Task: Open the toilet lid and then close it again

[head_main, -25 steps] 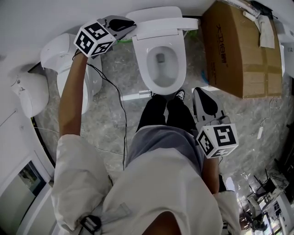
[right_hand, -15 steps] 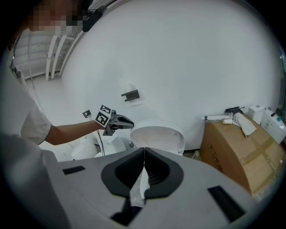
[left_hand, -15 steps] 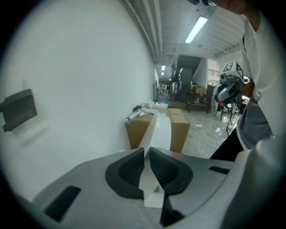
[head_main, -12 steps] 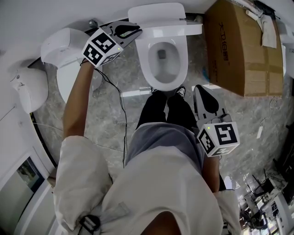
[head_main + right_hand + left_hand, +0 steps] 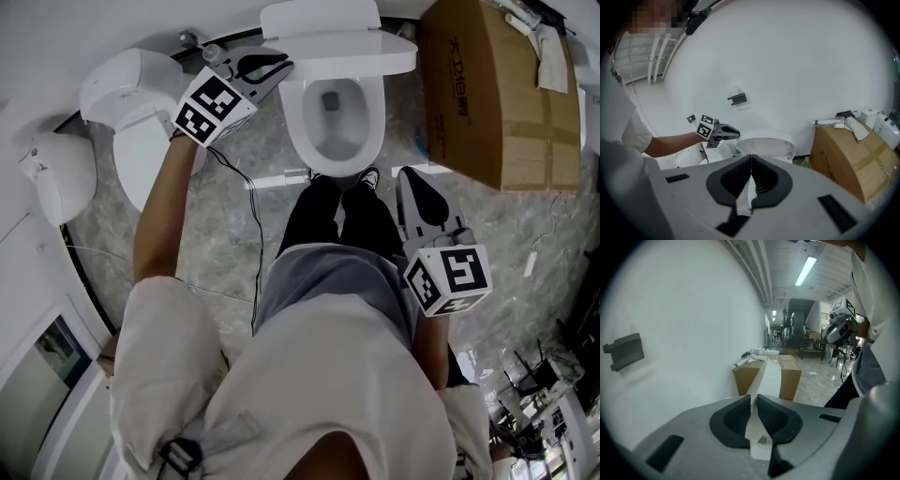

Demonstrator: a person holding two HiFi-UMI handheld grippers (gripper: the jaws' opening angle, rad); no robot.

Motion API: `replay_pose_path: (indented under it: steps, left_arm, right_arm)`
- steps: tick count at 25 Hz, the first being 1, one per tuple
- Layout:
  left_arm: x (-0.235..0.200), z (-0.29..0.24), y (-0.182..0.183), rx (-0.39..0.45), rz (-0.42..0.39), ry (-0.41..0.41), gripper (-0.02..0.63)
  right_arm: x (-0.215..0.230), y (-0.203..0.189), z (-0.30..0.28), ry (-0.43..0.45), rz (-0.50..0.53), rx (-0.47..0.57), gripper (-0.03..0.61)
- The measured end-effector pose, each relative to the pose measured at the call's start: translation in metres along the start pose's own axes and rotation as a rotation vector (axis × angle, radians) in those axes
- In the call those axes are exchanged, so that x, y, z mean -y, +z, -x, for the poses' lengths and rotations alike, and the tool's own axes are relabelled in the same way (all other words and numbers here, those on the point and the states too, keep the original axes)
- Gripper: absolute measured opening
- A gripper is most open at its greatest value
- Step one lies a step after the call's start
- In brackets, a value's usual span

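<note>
- The left arm (image 5: pixel 155 216) is stretched far out from a white sleeve, forearm bare, with the wrist up at the far left corner of the toilet.
- The left gripper (image 5: pixel 281 67) points right and a little down. Its jaws are nearly together, pinching the left edge of the toilet lid (image 5: pixel 352 54). In the left gripper view the thin white edge runs straight between the two dark pads (image 5: pixel 733 420).
- A thin black cable (image 5: pixel 251 211) hangs from that gripper down to the floor.
- The lid is tilted, partly raised over the far end of the toilet (image 5: pixel 298 127), and the bowl is uncovered below it.
- The person's legs (image 5: pixel 342 230), in dark trousers, stand just near the bowl's front edge.
- The right gripper (image 5: pixel 408 178) is held low by the person's right hip, pointing far and slightly down, well apart from the lid. Its jaws are pressed together at the tips with nothing held.
- The floor (image 5: pixel 234 272) is grey marble-patterned tile.
- A second white toilet (image 5: pixel 141 103) with its lid down stands on the left.
- A large cardboard box (image 5: pixel 497 94) stands on the right against the plain white wall (image 5: pixel 797 70), which carries a small dark bracket (image 5: pixel 737 99).
</note>
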State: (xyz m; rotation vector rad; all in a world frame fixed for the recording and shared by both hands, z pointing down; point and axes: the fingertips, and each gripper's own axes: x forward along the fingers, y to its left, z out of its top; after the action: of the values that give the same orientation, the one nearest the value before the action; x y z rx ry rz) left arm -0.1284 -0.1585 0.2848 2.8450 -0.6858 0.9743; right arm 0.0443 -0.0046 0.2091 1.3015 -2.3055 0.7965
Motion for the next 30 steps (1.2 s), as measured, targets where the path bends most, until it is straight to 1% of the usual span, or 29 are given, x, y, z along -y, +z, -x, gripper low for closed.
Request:
replay_pose_path:
  steps: [5, 7, 15, 30]
  left_arm:
    - [0.006, 0.0, -0.004, 0.029, 0.051, 0.029, 0.032]
    - [0.01, 0.0, -0.006, 0.04, 0.06, 0.033, 0.034]
    - [0.026, 0.001, -0.01, 0.038, 0.044, 0.061, 0.034]
    - [0.057, -0.001, -0.029, 0.015, 0.031, 0.034, 0.035]
  right_arm:
    - [-0.001, -0.002, -0.002, -0.001, -0.009, -0.008, 0.011]
    - [-0.001, -0.002, -0.002, 0.0, -0.008, -0.008, 0.011]
    - [0.001, -0.003, -0.003, 0.001, -0.01, -0.013, 0.011]
    - [0.003, -0.017, -0.006, 0.002, -0.023, -0.032, 0.011]
